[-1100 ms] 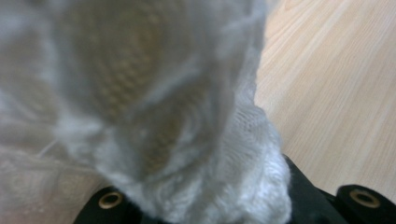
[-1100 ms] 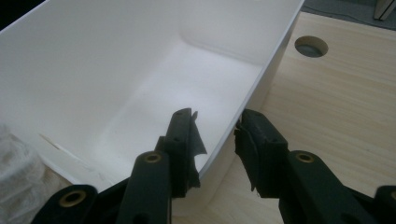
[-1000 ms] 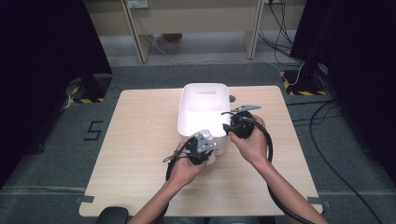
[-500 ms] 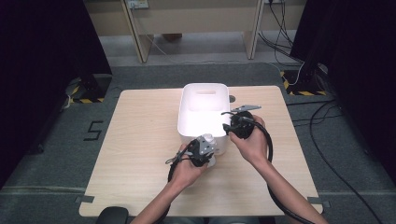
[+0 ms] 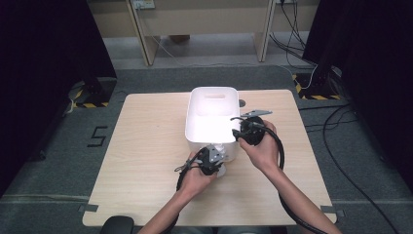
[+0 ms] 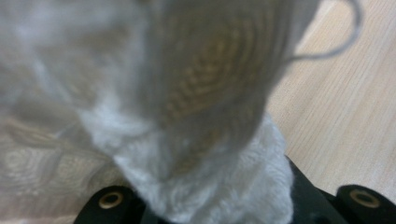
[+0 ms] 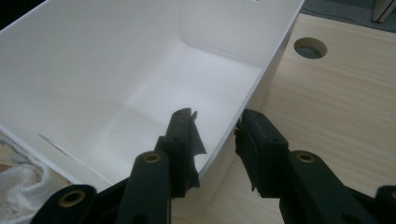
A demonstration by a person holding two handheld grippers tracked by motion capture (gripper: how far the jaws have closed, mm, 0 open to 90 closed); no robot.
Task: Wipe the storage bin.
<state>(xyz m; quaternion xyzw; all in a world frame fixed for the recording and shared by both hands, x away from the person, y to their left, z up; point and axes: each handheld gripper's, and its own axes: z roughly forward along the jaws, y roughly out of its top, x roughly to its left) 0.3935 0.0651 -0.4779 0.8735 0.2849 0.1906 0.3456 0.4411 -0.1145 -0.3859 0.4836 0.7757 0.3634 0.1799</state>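
Left tongs point(image 5: 217, 157) are clamped on the white fluffy cloth point(image 6: 224, 186) at the near wall of the white plastic bin point(image 5: 213, 114). Right tongs point(image 7: 215, 140) straddle the bin's right wall, steadying it. Lift the cloth clear of the rim before moving it over the bin.

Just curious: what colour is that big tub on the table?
White, seen best in the right gripper view: the tub.

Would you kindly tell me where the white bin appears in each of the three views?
High view: white bin at table centre, beyond both hands.
Left gripper view: I cannot make it out behind the blurred white cloth.
Right gripper view: upper left, its wall between the jaws.
Shared landmark: wooden tabletop.
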